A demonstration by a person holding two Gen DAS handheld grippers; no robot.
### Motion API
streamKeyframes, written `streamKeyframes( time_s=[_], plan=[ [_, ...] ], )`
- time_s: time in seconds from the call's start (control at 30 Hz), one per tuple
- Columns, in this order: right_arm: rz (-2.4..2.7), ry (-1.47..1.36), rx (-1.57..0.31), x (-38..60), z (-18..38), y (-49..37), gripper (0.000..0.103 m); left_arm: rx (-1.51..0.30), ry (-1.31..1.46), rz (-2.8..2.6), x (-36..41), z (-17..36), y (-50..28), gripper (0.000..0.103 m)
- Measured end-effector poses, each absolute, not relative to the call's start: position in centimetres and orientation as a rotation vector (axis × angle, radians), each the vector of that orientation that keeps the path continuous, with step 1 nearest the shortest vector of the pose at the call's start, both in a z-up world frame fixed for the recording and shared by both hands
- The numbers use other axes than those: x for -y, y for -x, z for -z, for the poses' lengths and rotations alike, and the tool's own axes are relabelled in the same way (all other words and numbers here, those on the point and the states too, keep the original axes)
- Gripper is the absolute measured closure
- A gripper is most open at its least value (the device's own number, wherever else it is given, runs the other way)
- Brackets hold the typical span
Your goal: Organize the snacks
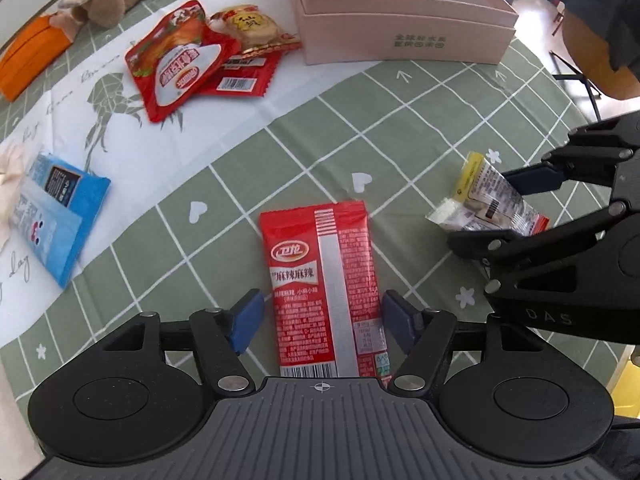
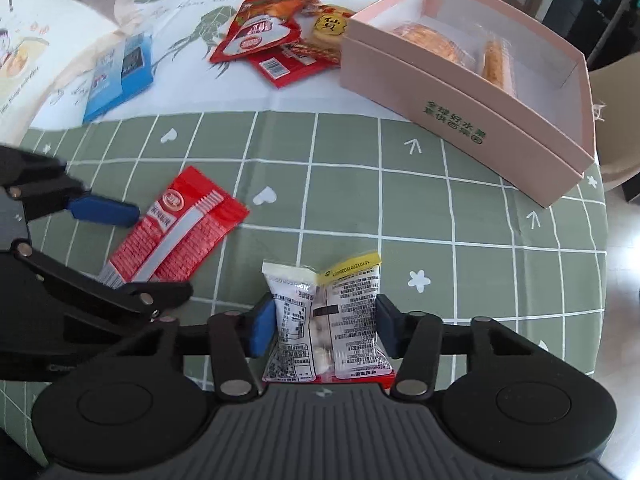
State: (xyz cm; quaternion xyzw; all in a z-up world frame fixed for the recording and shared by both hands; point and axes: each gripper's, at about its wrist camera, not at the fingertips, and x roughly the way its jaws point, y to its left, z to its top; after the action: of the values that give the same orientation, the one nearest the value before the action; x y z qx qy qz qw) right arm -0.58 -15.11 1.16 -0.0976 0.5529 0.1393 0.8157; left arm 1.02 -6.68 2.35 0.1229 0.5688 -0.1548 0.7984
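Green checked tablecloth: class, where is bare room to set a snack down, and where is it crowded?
Free: the green checked tablecloth between the long red snack packet, the clear-and-yellow snack packets and the pink cardboard box.

Crowded: the pile of red snack pouches beside the box, and around both grippers.

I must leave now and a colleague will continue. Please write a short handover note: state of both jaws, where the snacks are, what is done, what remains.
Left gripper: jaws open, straddling the red spicy-strip packet lying on the tablecloth; no grip.
Right gripper: jaws against the white-and-yellow packets.
Pink box: two wrapped pastries already inside.
Left to do: both packets above, the red pouch pile and the blue packet.
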Motion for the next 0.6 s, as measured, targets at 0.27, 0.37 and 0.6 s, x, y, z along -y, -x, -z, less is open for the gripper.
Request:
streamKeyframes(
  time_s=[0.27, 0.37, 0.6],
  plan=[
    [-0.287, 0.183, -1.188, 15.6, -1.1, 0.6, 0.051, -1.219, -0.249, 0.298, 5.9, -2.6, -1.3, 0.043],
    [-0.266, 0.164, -1.199, 16.0, -1.1, 0.7, 0.046, -1.217, -0.25, 0.271, 5.3, -2.7, -1.4, 0.043],
    [-0.271, 0.169, -1.209, 14.7, -1.4, 1.5, 0.052, -1.221, -0.242, 0.207, 3.0, -2.8, -1.5, 0.043]
  ],
)
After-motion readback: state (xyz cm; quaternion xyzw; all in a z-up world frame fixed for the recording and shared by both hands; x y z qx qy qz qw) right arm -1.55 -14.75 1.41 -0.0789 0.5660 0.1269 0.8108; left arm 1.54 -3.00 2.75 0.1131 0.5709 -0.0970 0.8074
